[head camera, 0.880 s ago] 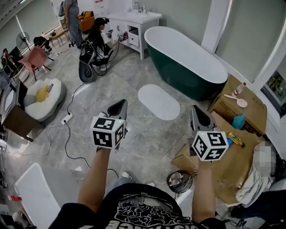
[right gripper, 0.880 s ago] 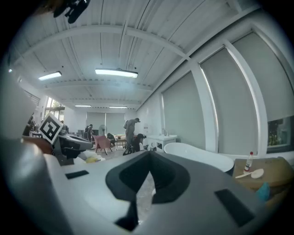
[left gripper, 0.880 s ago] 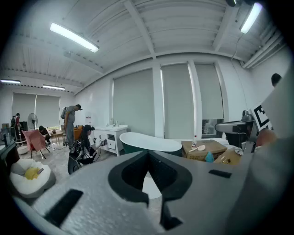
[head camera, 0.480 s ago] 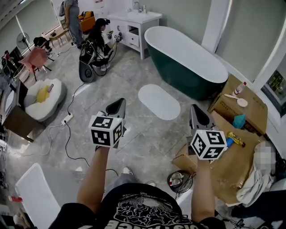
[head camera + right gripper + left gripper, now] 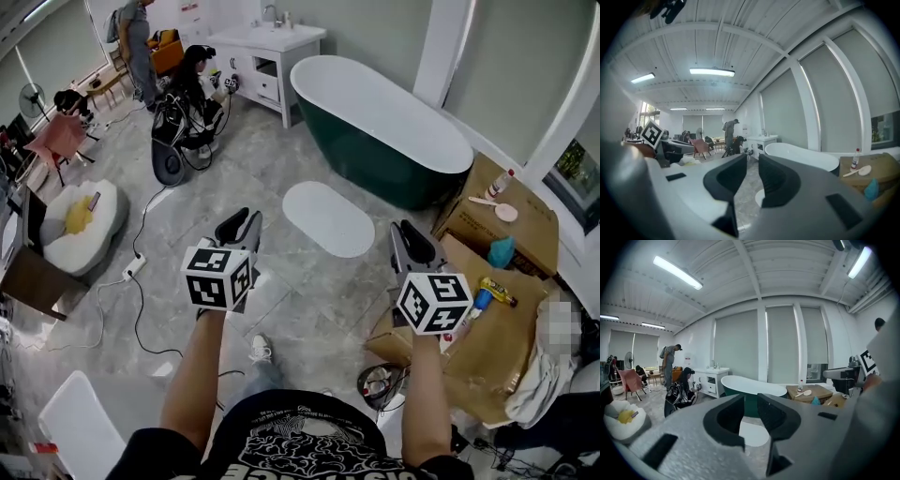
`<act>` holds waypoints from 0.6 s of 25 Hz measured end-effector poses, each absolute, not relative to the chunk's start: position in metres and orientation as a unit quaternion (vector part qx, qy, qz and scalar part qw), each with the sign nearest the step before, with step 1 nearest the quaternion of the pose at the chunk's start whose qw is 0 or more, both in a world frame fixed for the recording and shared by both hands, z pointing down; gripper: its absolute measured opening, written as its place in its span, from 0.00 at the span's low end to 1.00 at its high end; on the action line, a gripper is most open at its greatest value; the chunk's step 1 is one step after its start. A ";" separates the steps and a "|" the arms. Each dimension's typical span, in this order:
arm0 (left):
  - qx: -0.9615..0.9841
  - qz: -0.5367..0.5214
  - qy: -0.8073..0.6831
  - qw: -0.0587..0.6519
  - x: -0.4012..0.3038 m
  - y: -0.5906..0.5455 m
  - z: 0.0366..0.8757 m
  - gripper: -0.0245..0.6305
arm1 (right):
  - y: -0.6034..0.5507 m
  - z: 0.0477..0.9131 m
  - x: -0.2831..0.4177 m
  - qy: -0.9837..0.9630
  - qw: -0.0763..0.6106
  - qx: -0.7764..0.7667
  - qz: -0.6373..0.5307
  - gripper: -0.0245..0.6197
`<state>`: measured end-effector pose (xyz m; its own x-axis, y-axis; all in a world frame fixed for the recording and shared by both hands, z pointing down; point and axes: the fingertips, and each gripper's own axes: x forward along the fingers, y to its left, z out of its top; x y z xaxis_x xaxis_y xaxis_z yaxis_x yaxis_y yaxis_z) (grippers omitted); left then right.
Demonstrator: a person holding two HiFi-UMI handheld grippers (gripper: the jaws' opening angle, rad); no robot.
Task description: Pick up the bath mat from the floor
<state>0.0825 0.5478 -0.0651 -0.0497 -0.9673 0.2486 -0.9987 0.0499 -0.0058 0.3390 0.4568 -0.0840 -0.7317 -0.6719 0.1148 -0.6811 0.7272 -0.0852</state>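
Note:
The bath mat [image 5: 328, 217] is a white oval lying flat on the grey tiled floor beside the dark green bathtub [image 5: 384, 122]. I hold both grippers up in the air, well short of the mat. The left gripper [image 5: 242, 221] hangs to the mat's left, the right gripper [image 5: 403, 234] to its right. Each has its jaws a narrow gap apart with nothing between them. In the left gripper view the mat [image 5: 753, 433] shows through the gap of the left gripper [image 5: 751, 413]. In the right gripper view a sliver of mat [image 5: 759, 197] shows below the right gripper [image 5: 753, 178].
Cardboard boxes [image 5: 497, 234] with a bottle and small items stand at the right. A white vanity [image 5: 267, 52] is at the back, with two people and gear near it. A cable and power strip [image 5: 131, 267] cross the floor at the left, beside a white cushion [image 5: 80, 220].
The view has shifted forward a little; the mat and tub sit slightly nearer. Both grippers keep the same pose and jaw gap. A foot now shows below the left arm.

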 end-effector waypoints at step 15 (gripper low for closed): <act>0.744 0.081 -0.656 0.094 -0.051 0.435 -0.059 0.34 | 0.388 -0.085 0.220 -0.894 0.041 0.439 0.077 0.32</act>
